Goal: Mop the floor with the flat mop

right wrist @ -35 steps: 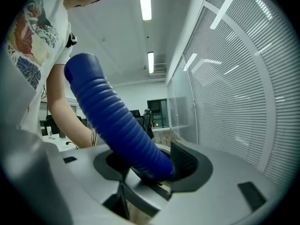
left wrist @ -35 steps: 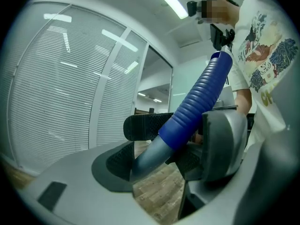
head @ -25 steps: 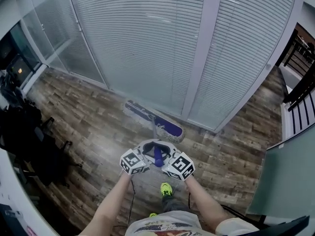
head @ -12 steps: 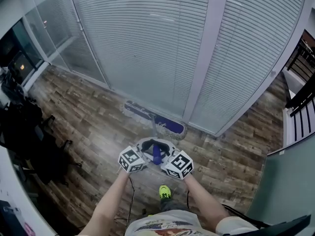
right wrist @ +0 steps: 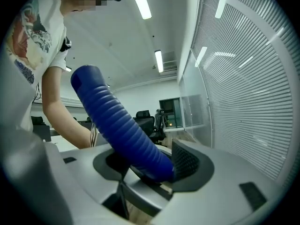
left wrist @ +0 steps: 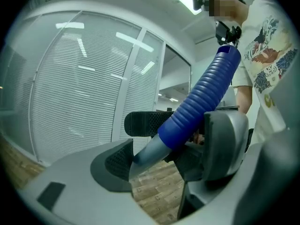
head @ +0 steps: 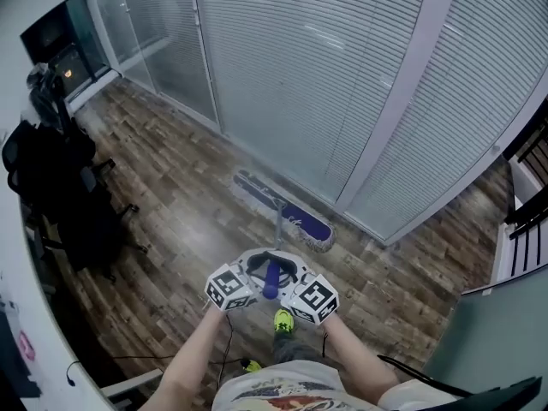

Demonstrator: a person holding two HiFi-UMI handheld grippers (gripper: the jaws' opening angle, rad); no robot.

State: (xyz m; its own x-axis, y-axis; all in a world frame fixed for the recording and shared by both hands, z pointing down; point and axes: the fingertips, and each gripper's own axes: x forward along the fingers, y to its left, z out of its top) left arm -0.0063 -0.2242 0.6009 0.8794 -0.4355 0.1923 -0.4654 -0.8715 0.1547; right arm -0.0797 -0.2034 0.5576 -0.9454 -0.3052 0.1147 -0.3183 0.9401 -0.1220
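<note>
Both my grippers clamp blue mop handle (head: pixel 271 279): left gripper (left wrist: pixel 140 146), right gripper (right wrist: pixel 150 165). Mop head (head: pixel 295 221) lies just beside glass partition (head: pixel 325 84); forward push risks striking it.

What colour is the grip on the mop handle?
Blue, with a ribbed grip; clearest in the right gripper view.

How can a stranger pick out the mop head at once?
Find the glass wall with white blinds. At its foot, on the wood-pattern floor, lies the flat mop head. Nothing else there is a long purple pad with pale fringe.
</note>
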